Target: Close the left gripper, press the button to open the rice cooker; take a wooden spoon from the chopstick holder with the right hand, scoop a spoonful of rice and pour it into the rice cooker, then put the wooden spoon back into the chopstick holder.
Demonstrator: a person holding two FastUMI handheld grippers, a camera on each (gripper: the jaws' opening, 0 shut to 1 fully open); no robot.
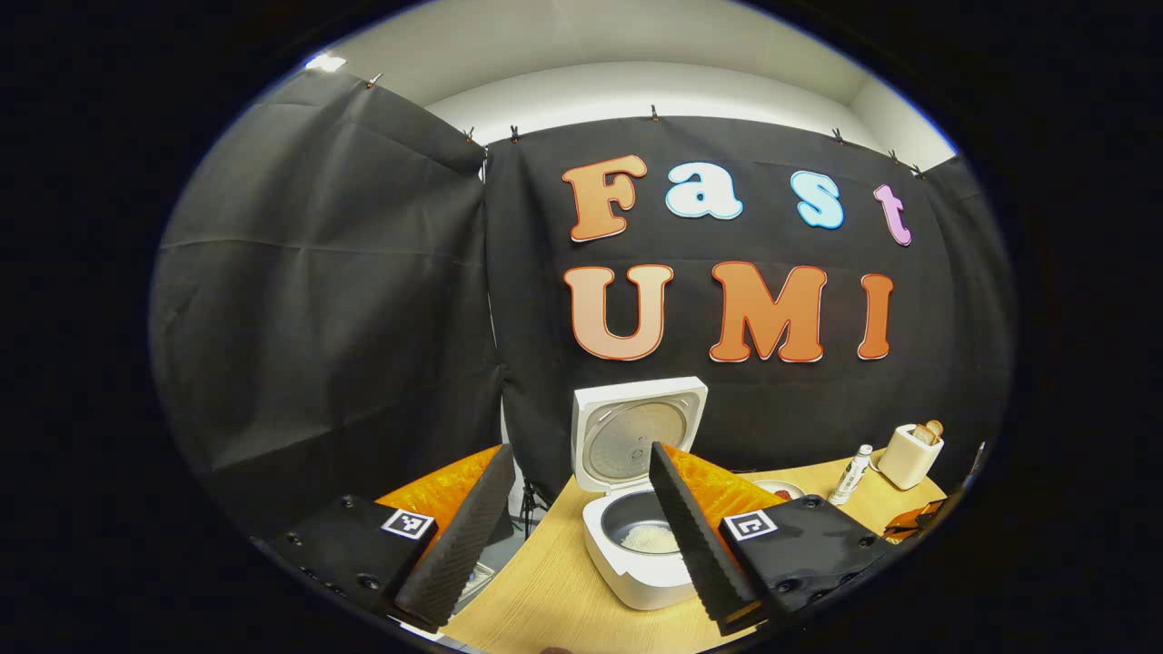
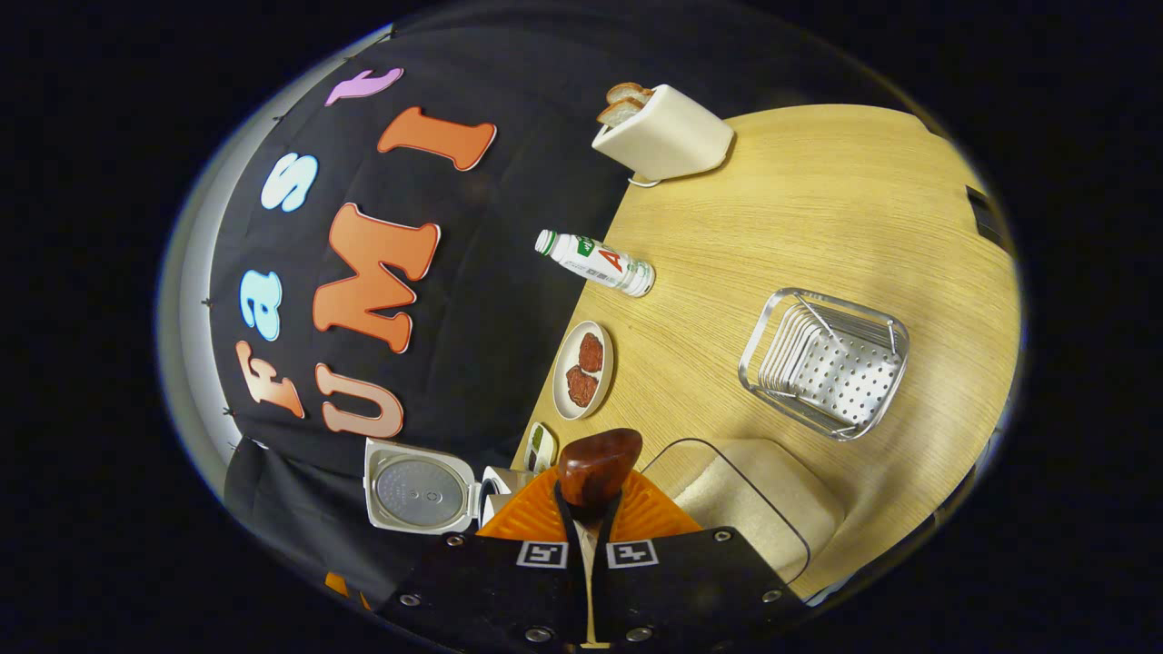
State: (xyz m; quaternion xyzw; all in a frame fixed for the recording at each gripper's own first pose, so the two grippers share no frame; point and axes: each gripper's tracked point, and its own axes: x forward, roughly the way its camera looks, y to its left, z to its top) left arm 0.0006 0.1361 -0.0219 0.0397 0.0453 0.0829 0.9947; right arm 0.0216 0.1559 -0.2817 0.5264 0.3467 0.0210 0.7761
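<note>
The right gripper (image 2: 589,518) pinches the wooden spoon (image 2: 595,465), tilted beside the container of rice (image 2: 759,504); the left gripper (image 1: 581,527) gapes before the open rice cooker (image 1: 641,536); a loose pinch could spill grains on the table (image 2: 818,209).

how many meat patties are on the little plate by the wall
2. Both brown patties lie on the small white plate at the table's edge by the black cloth: one nearer the bottle, the other nearer the spoon. None looks hidden.
</note>
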